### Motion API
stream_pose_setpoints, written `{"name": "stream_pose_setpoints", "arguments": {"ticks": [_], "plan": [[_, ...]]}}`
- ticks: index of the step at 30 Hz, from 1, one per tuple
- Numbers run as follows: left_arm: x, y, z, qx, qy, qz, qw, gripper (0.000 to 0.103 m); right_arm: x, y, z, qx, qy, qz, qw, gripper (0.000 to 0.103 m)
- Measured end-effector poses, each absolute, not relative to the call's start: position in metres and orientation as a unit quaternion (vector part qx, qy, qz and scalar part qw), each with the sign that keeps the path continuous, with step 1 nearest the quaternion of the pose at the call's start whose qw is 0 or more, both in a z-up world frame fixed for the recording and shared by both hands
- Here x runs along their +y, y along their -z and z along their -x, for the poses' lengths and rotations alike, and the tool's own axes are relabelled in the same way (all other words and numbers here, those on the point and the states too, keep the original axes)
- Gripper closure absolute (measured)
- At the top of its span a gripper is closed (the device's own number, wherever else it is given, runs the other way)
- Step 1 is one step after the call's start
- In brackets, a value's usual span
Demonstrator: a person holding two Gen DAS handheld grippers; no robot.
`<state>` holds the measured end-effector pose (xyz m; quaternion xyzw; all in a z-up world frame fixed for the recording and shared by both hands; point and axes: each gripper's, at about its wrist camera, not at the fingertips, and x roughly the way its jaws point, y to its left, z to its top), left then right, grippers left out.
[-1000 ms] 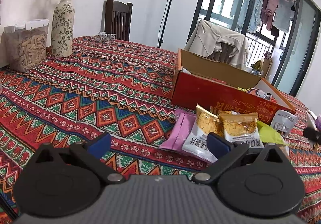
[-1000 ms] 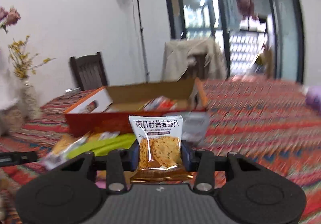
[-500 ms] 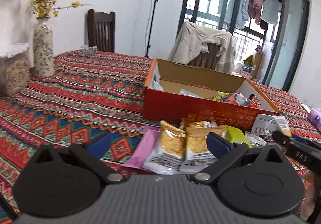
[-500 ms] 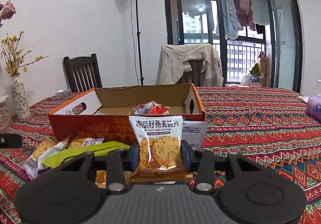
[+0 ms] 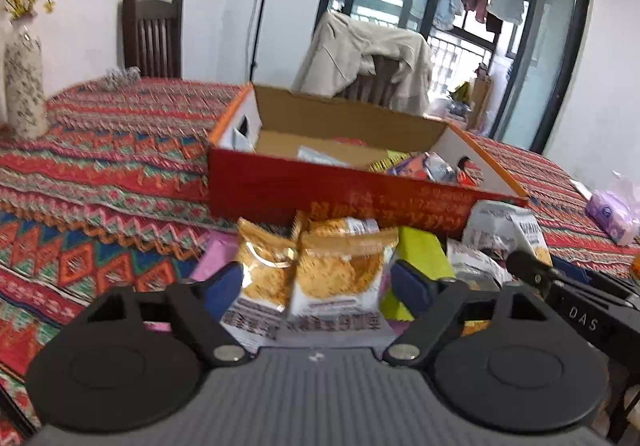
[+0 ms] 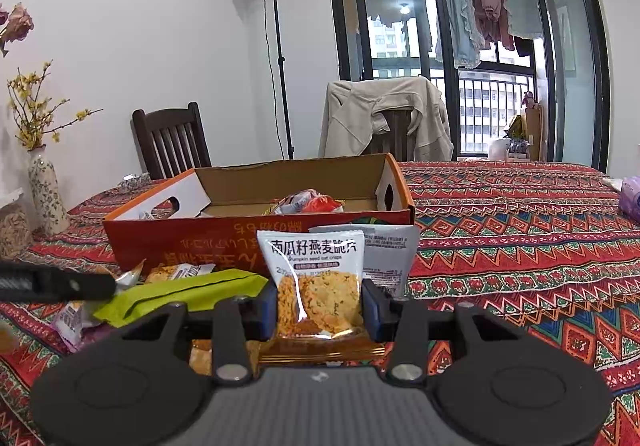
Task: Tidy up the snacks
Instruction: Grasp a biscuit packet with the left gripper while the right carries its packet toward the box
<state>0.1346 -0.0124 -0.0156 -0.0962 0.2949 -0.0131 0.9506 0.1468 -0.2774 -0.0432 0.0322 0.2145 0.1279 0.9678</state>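
Your right gripper [image 6: 320, 304] is clamped on a pumpkin seed oat crisps packet [image 6: 318, 280], with both blue pads pressed against its sides; the packet stands upright between them, printed face toward the camera, in front of the red cardboard box [image 6: 192, 242]. Your left gripper [image 5: 318, 280] has its fingers spread apart, one on each side of two oat crisp packets [image 5: 316, 270] that lie side by side on the patterned tablecloth [image 5: 100, 174]; the view is blurred, and you cannot tell whether the pads touch the packets. These packets belong to a loose pile just in front of the box's near wall, together with a green wrapper [image 6: 188, 292], a pink wrapper [image 5: 214, 258] and white sachets [image 5: 502, 228]. The box sits open on the tablecloth with several snacks already inside it. A floral vase [image 6: 46, 192] stands well apart at the left of the table.
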Motion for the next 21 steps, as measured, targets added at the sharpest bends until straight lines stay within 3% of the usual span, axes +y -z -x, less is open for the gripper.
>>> {"name": "stream_pose_setpoints", "arguments": {"ticks": [11, 14, 16, 18, 21], "plan": [[-0.0165, 0.0217, -0.1355, 0.295, 0.048, 0.112, 0.948, 0.022, -0.2771, 0.0442, -0.1466, 0.215, -0.132, -0.036, 0.967, 0.061], [-0.0164, 0.0224, -0.1363, 0.296, 0.065, 0.123, 0.945, 0.034, -0.2772, 0.0444, -0.1466, 0.216, -0.131, -0.037, 0.967, 0.061], [-0.0146, 0.0234, -0.1369, 0.299, 0.074, 0.138, 0.941, 0.048, -0.2770, 0.0443, -0.1466, 0.216, -0.132, -0.036, 0.967, 0.061], [-0.0139, 0.0226, -0.1362, 0.297, 0.074, 0.142, 0.941, 0.055, -0.2770, 0.0443, -0.1466, 0.215, -0.131, -0.037, 0.967, 0.061], [-0.0135, 0.0222, -0.1348, 0.297, 0.063, 0.140, 0.942, 0.056, -0.2771, 0.0443, -0.1455, 0.214, -0.130, -0.037, 0.968, 0.061]]}}
